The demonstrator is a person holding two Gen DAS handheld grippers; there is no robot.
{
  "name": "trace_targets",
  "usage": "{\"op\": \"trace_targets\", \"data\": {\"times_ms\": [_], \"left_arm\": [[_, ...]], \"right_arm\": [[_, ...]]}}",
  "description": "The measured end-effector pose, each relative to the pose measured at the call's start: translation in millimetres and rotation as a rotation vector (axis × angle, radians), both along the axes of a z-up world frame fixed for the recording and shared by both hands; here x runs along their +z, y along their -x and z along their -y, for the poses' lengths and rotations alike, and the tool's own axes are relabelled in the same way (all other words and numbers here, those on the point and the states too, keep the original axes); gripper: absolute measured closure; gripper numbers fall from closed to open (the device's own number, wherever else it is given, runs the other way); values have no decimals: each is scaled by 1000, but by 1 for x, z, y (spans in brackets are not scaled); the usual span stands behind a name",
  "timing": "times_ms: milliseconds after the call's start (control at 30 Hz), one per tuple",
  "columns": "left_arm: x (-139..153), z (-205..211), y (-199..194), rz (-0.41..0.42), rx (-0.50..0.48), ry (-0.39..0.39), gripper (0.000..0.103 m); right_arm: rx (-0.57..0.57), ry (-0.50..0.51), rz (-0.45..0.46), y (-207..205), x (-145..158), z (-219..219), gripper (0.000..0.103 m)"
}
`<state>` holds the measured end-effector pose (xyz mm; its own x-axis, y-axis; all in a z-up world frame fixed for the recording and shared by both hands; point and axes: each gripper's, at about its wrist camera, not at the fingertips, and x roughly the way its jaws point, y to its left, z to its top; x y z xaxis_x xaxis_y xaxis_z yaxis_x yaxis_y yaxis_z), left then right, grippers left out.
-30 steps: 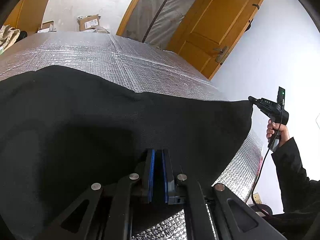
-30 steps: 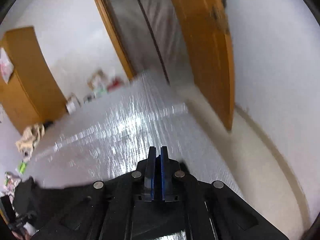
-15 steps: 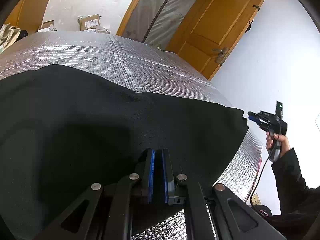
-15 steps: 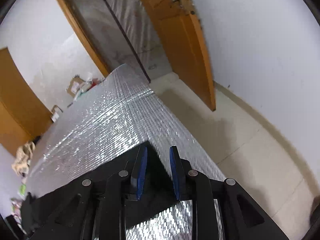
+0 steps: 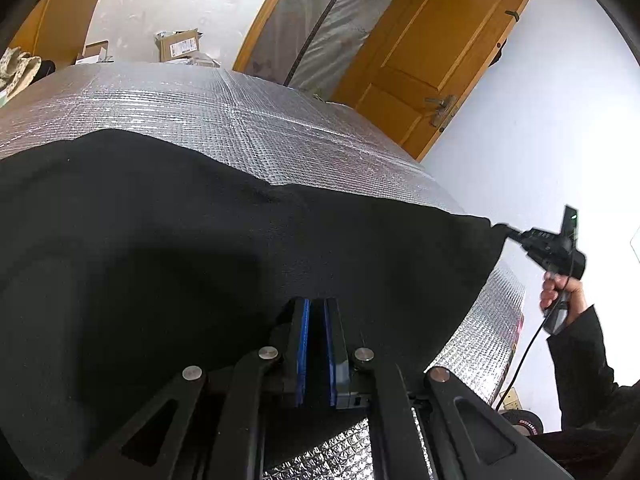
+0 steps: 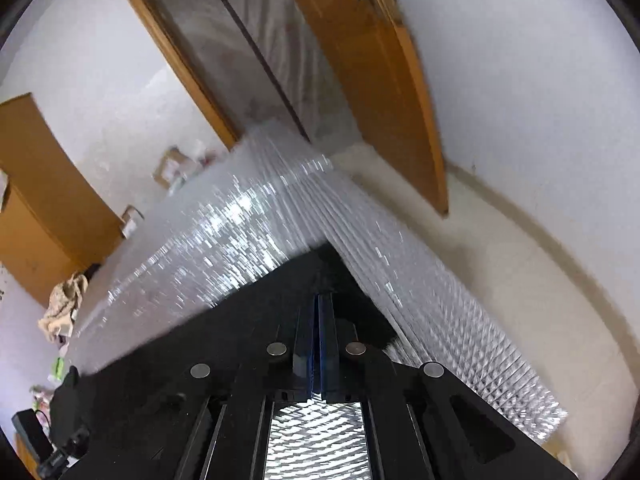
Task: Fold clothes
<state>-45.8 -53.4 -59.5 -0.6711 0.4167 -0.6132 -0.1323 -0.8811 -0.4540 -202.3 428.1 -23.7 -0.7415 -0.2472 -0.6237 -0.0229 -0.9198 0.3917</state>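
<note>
The black garment [image 5: 168, 248] covers the near part of the silver-quilted table [image 5: 224, 120], hiding it, its near edge clamped in the almost-closed left gripper [image 5: 316, 320] and its far-right corner pinched in the fully closed right gripper [image 6: 319, 304], whose view is motion-blurred.

**White room, orange doors**

White walls [image 5: 520, 140] all round, an open orange wooden door [image 5: 432, 60] beside a plastic-sheeted doorway [image 5: 320, 28]. Pale floor [image 6: 520, 272] runs along the wall. Cardboard boxes [image 5: 180, 44] sit beyond the foil-covered table's [image 5: 224, 120] far edge.
</note>
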Motion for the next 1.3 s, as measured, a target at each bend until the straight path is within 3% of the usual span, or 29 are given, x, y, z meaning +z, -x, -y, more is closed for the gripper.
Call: {"op": "trace_targets", "data": {"times_ms": [133,233,433,500,567,900,967,1167,1233,1300], "left_arm": [[-1,1,-1,1,0,-9,96],[-1,1,0,2,1,-17,96],[-1,0,1,4,1,-20,96],[-1,0,1,3,2,-20,96],[-1,-1,1,3,3,-20,96],[-4,1,0,3,4,-32,96],[-5,1,0,4,4,-34,96],[-5,1,2,7,3,-38,96],[-5,1,2,7,2,-38,96],[-5,2,1,6,2,-38,96]], "right_arm": [[-162,-72,28,-8,22,-6,98],[-236,-75,75,-13,16,-15,94],[-109,-72,68,-6,3,4,93],[-54,-98,53,4,3,13,83],[-11,-107,52,20,2,17,81],[157,-64,199,89,-17,14,80],[167,-76,178,88,-16,14,101],[296,-17,-106,49,9,14,101],[292,-31,-122,45,9,11,101],[236,-63,-73,51,0,4,101]]}}
